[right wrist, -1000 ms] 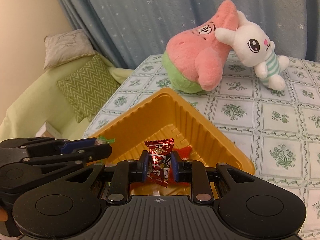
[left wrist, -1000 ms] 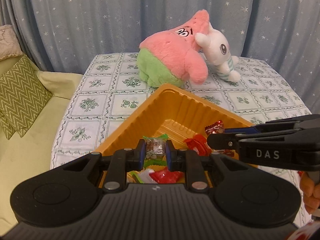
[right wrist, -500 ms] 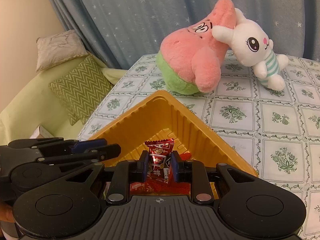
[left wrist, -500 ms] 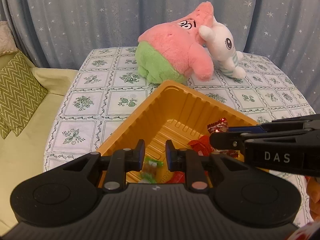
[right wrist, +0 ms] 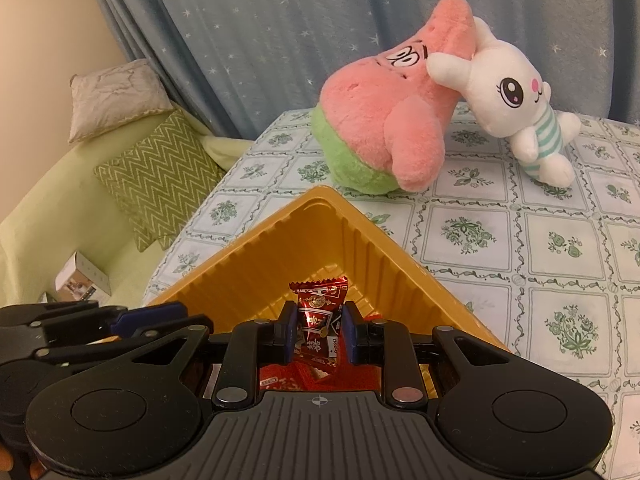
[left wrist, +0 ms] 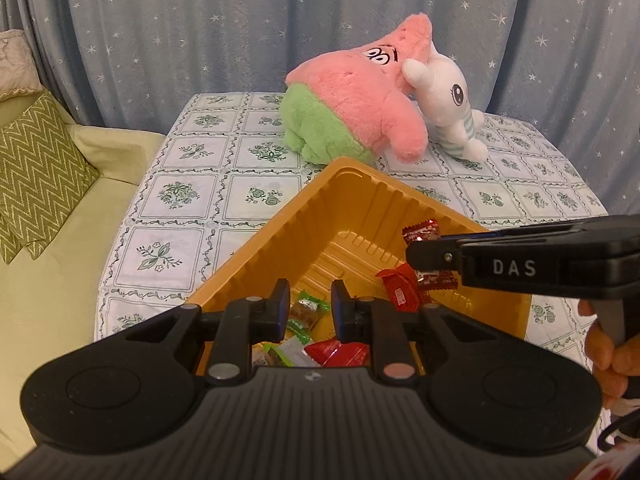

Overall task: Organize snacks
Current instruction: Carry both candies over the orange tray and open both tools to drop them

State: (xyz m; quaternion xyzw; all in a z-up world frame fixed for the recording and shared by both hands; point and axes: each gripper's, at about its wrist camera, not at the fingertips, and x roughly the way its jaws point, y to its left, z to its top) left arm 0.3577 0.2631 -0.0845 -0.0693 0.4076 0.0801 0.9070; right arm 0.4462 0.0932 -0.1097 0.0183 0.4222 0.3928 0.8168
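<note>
- Two grippers over one yellow tray (left wrist: 256, 248); most visible snacks already lie in it, so sorting looks well along.
- Left gripper (left wrist: 306, 310): jaws apart, nothing between them; a green candy (left wrist: 308, 310) lies in the tray just below and ahead of the gap.
- Right gripper (right wrist: 316, 330): clamped on a red candy (right wrist: 320, 316), held upright above the tray's near end, not yet let go.
- Left to do, by my read: drop that red candy in; any more snacks outside the tray can't be told, none show on the counter (right wrist: 520, 240).
- Tray contents seen from the left gripper: green candy, another green-white wrapper (left wrist: 292, 350) nearer the gripper, a red wrapper (left wrist: 336, 352) beside it, red candies (left wrist: 400, 286) to the right under the right gripper's fingers.
- From the right gripper: red wrappers (right wrist: 304, 376) on the tray floor directly under the held candy.
- Far end of the tray bare.
- Beyond the tray: pink plush (right wrist: 384, 120) and white bunny (right wrist: 516, 100), touching, well apart from both grippers.
</note>
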